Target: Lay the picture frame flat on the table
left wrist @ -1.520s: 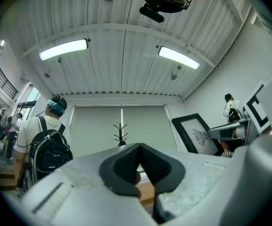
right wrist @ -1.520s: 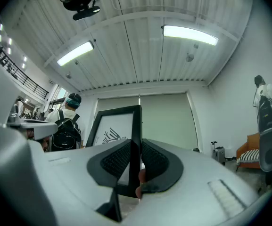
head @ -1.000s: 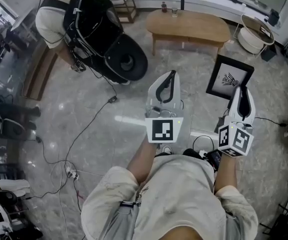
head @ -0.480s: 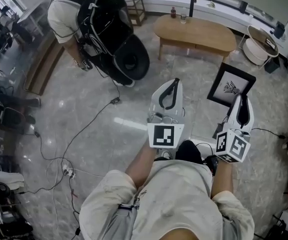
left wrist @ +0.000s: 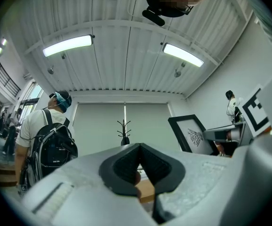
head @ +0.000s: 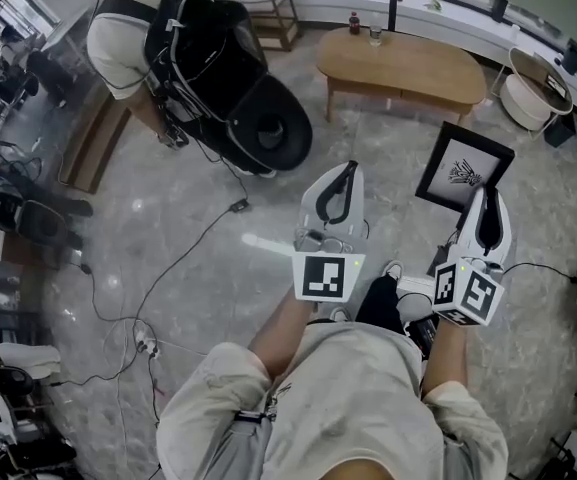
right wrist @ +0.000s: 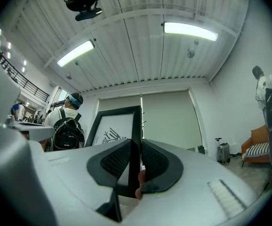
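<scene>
A grey marble floor (head: pixel 168 218) fills the head view, with cables (head: pixel 163 268) trailing across its left half. An oval wooden table (head: pixel 408 68) stands at the far side of the floor, and a bottle (head: pixel 354 22) and a glass (head: pixel 375 35) stand close together at the table's far left edge. To the table's left a person (head: pixel 123 38) stands with a black backpack (head: pixel 218 78) on the back, turned away from the camera. The frame (head: pixel 465 166), black-bordered round a white mat with a dark drawing, is in the air over the floor. It is short of the table's near right corner and touches neither table nor floor. It tilts with its face toward the camera and is carried from below by the right gripper (head: pixel 487 200). In the right gripper view the frame's black side edge runs upright between the ribbed pads (right wrist: pixel 114 161), which pinch it from both sides. The left gripper (head: pixel 344 170) hangs beside the right one, well apart from the frame, over the middle of the floor. Its pads (left wrist: pixel 126 166) are drawn together at the tips with nothing between them, and the table shows through the slit lower down. Each gripper's marker cube faces up toward the wearer's pale shirt.
</scene>
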A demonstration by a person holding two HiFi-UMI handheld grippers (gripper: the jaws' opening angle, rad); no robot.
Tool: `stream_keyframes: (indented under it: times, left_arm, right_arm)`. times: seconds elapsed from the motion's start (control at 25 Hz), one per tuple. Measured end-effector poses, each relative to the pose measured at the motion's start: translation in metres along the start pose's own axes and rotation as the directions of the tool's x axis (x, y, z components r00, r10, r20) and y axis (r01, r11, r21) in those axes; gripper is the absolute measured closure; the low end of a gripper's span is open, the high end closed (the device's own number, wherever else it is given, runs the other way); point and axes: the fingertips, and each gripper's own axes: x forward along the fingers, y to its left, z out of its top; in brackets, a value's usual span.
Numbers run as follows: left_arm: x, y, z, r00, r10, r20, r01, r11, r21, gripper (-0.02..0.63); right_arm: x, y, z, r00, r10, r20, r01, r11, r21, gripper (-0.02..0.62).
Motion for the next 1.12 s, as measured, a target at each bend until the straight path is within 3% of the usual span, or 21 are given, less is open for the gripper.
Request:
stream_keyframes:
  times: [0.72, 1.12]
  left_arm:
    - [0.161, -0.009, -0.042, 0.999, -0.018, -0.037, 0.017, 0.999, -0.030, 0.601]
    - [0.245, -0.049, -0.059, 0.996, -0.066, -0.056, 0.063, 0.997, -0.042, 0.601]
  right_arm:
    - [0.139, -0.068, -0.037, 0.998, -0.045, -0.051, 0.044, 0.999, -0.020, 0.523]
    - [0.188, -0.140, -0.043, 0.991, -0.123, -0.059, 0.122, 0.992, -0.028, 0.523]
